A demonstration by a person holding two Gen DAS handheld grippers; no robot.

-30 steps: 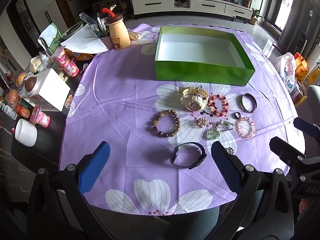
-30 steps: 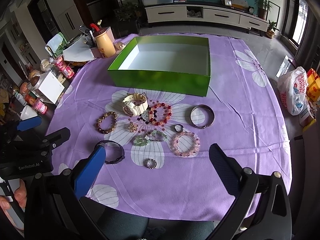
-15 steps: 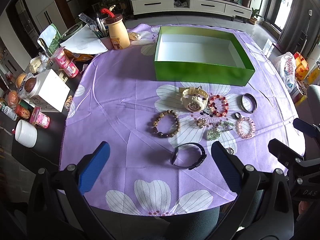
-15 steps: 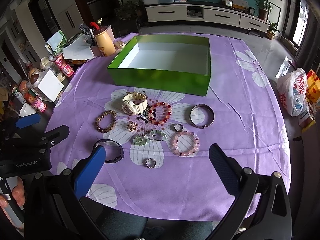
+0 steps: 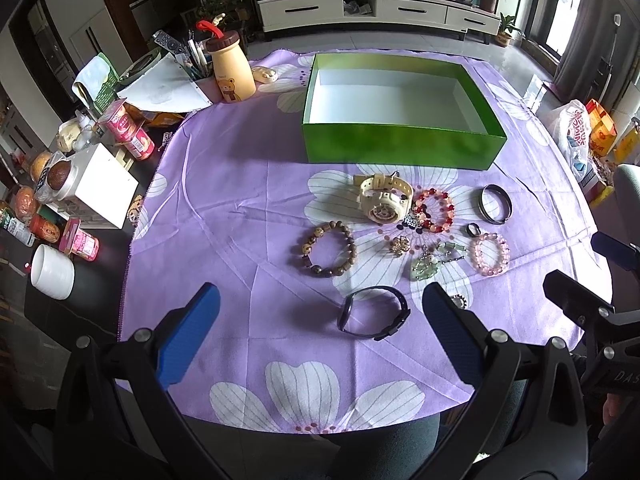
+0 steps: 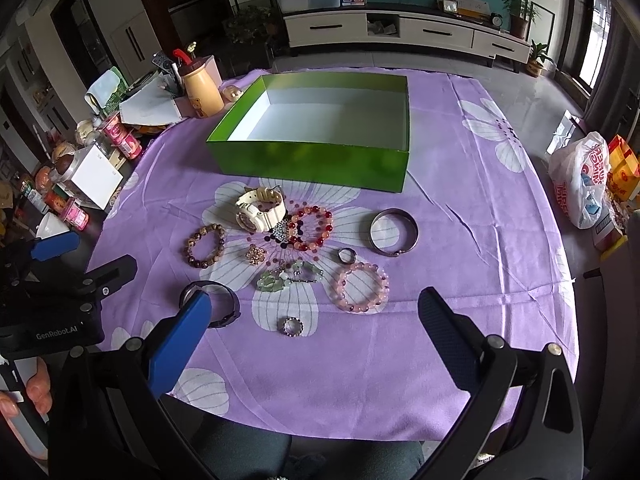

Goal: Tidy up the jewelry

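Both grippers wide open, empty. Left gripper [image 5: 320,320] nearest the black band [image 5: 374,312], lying flat between its jaws (loop's long axis crosswise). Beyond: remaining jewelry, then empty green box [image 5: 400,148].

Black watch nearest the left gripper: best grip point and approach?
Pinch the black watch across its near band, coming straight down with the left gripper. It lies on its side as an open loop apart from other pieces, so one finger can probably drop inside.
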